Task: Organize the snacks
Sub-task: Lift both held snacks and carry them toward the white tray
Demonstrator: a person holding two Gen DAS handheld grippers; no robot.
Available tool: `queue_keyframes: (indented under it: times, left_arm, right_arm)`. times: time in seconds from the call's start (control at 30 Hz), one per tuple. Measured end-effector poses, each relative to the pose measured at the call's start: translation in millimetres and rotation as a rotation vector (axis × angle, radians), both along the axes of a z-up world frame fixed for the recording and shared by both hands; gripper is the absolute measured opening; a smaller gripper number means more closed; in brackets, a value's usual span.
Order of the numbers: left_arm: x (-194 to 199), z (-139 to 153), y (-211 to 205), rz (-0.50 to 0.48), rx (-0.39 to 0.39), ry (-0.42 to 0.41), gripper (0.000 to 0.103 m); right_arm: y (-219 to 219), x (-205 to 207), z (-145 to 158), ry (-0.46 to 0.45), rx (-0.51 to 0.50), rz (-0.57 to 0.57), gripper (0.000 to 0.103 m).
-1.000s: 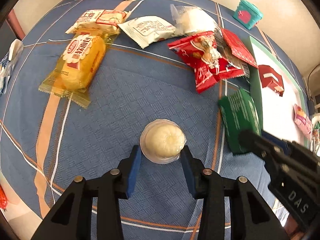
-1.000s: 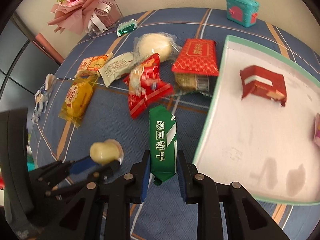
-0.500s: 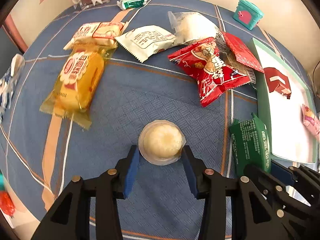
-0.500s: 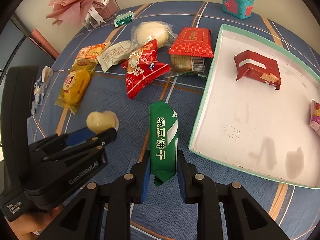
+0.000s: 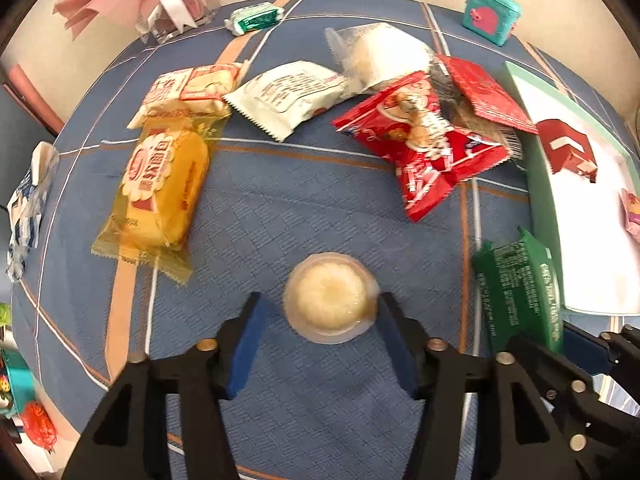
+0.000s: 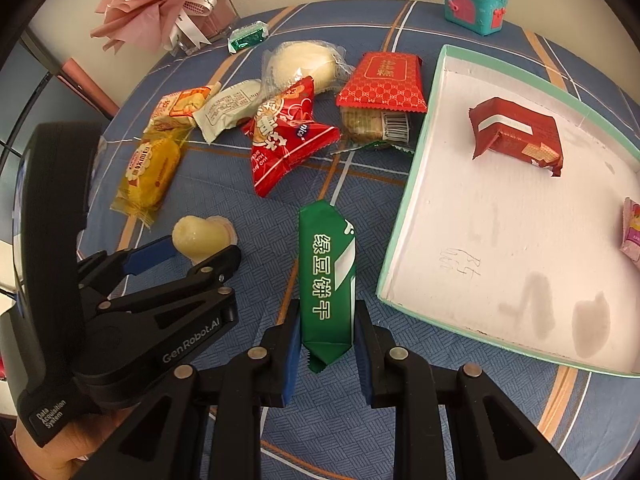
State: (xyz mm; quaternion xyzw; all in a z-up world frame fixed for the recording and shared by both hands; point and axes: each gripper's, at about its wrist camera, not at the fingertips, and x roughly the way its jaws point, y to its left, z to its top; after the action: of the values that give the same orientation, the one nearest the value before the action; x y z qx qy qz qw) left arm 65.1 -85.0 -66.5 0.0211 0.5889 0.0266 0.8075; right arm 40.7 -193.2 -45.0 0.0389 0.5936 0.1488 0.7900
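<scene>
Between the right tool's (image 6: 326, 344) clamped pads, green packet (image 6: 327, 280) lengthwise, far end toward the red snacks (image 6: 286, 140).

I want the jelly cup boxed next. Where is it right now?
In the left wrist view, the jelly cup sits on the blue cloth between the opening left tongs, with the yellow cake pack to its left.

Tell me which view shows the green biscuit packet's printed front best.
The right wrist view: the green biscuit packet stands front-on between the right gripper fingers, which are shut on it, its white characters readable. The left wrist view shows the packet at the right edge, only its back with fine print, the lower end hidden behind gripper parts.
</scene>
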Motion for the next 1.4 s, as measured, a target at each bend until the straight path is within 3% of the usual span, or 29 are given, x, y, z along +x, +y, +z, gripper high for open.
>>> queue_keyframes:
  times: [0.13,0.5,0.97,1.2,1.3,1.4]
  left_arm:
    - [0.2,1.9,-11.6,-0.039,0.012,-0.004,0.043]
    - [-10.9,11.1,9.0,0.012,-0.039,-0.014,0.043]
    - [-23.2,69.0,26.7,0.082,-0.023,-0.149,0.043]
    - [-15.6,88.5,9.3,0.084,-0.036,-0.204,0.043]
    - [-15.4,97.3,1.0,0.077,-0.052,-0.219,0.043]
    - [-13.7,102.4,-8.3,0.069,-0.051,-0.226,0.043]
  right_arm:
    - [-0.7,0.8,-0.6,0.006,0.0,0.001,0.026]
    - [0.7,-0.8,2.5,-0.003,-0.004,0.011,0.026]
    - [-14.3,-2.1,40.2,-0.114,0.086,-0.034,0.025]
    - [-27.0,1.6,57.8,-0.167,0.114,-0.082,0.025]
    - [-34.9,4.2,61.1,-0.171,0.137,-0.103,0.017]
    - [-43.9,5.1,63.3,-0.175,0.153,-0.121,0.015]
